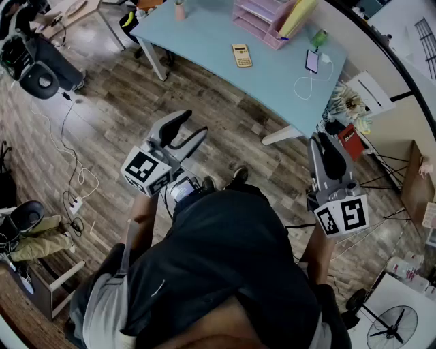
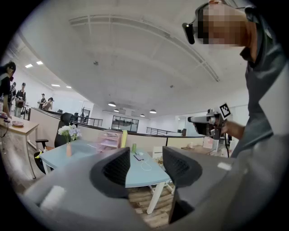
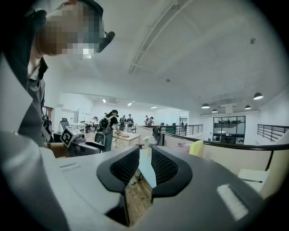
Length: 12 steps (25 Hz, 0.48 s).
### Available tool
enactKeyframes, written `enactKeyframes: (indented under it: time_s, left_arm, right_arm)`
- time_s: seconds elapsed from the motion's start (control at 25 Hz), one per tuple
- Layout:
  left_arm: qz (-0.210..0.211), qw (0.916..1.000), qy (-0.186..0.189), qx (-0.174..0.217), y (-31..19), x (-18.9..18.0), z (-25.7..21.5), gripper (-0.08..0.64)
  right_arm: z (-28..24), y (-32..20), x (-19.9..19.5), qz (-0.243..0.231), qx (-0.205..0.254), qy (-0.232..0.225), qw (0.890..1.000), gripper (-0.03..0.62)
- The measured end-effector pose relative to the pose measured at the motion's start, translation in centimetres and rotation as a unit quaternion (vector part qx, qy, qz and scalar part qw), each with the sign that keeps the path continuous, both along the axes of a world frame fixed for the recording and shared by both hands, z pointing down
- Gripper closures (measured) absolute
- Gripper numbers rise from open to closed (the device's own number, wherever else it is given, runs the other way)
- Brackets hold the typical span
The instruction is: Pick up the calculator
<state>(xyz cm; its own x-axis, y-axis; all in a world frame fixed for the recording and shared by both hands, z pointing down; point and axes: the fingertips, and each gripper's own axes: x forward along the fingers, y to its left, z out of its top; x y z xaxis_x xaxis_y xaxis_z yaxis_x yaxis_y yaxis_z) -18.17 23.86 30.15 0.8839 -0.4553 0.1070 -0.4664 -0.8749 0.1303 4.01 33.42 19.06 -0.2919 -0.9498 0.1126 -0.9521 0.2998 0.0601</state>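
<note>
The tan calculator [image 1: 241, 55] lies flat near the middle of the light blue table [image 1: 204, 48], at the top of the head view. Both grippers hang over the wooden floor, well short of the table and held about level. My left gripper [image 1: 194, 124] is open with nothing between its fingers. In the left gripper view, the left gripper [image 2: 146, 169] frames the table's near corner [image 2: 140, 173]. My right gripper [image 1: 323, 142] is shut and empty. In its own view, the right gripper [image 3: 145, 164] leaves only a thin gap. I cannot make out the calculator in either gripper view.
A pink file tray [image 1: 262, 17], a phone on a white cable [image 1: 312, 61], a green can [image 1: 318, 37] and a vase [image 1: 180, 9] share the table. A power strip and cable [image 1: 73, 203] lie on the floor at left. A fan [image 1: 392, 327] stands at lower right.
</note>
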Motion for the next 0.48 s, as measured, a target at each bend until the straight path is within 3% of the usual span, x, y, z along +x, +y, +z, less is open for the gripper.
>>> enactKeyframes:
  time_s: [0.2,0.48]
  left_arm:
    - [0.006,0.9999,0.003,0.012,-0.5,-0.1,0.9,0.301]
    - [-0.034,0.9992,-0.019,0.000,-2.3,0.5,1.7,0.301]
  right_arm:
    - [0.5,-1.1,0.0,-0.008,-0.001,-0.003,1.000,0.526]
    - [2.1,-4.4,2.3,-0.037,-0.007,-0.025,0.999,0.526]
